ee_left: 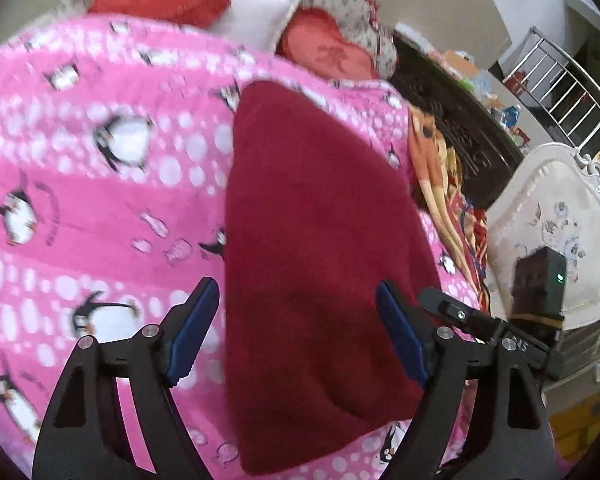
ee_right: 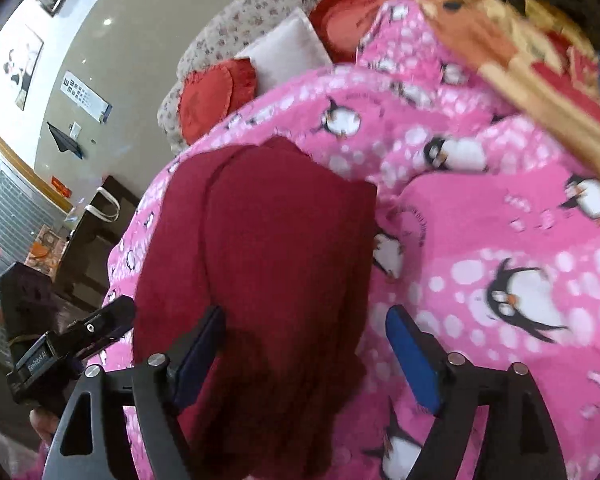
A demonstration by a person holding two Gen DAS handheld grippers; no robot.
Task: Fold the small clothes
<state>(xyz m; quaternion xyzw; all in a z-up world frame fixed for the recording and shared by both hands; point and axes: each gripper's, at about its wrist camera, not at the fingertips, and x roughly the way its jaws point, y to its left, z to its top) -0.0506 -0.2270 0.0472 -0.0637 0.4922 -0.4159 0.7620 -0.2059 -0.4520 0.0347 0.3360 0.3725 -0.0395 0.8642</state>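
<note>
Left wrist view: both the left gripper (ee_left: 296, 320) and right gripper (ee_right: 306, 344) gape wide over the maroon garment (ee_left: 312, 260), whose 6 o'clock edge could slide unfolded on the fleecy pink blanket (ee_left: 100, 200).

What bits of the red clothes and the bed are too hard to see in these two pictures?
- Red garment: the left wrist view cuts its near end at the bottom edge; the right wrist view hides it behind the right gripper.
- What kind of garment it is: no view tells.
- Penguin blanket: its prints are smeared by motion blur in both views.
- Orange patterned cloth: blurred, cut by the right wrist frame edge.
- Left gripper: open.
</note>
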